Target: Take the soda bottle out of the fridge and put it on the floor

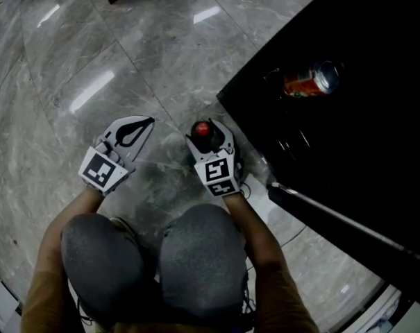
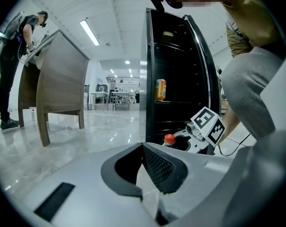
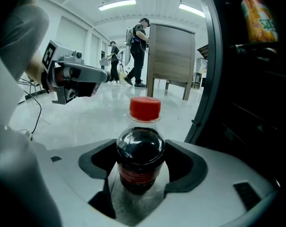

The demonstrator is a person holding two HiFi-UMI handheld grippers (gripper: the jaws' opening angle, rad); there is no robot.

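The soda bottle [image 1: 203, 136] is dark with a red cap [image 3: 145, 109] and stands upright just above or on the marble floor, beside the open black fridge [image 1: 348, 137]. My right gripper [image 1: 207, 132] is shut on it, with the pads [image 3: 98, 162] pressed against both sides of the bottle [image 3: 140, 162]. My left gripper [image 1: 148, 122] hovers a little to the left, shut with nothing in it; its tips meet in the left gripper view [image 2: 143, 146]. From there I also see the red cap [image 2: 169, 138] and the right gripper [image 2: 199, 134].
An orange can [image 1: 310, 80] lies on a fridge shelf. The fridge door [image 1: 348, 227] swings out at my right. My knees [image 1: 154, 255] are just behind the grippers. Wooden furniture [image 3: 171, 60] and people [image 3: 138, 51] stand far across the glossy floor [image 1: 91, 68].
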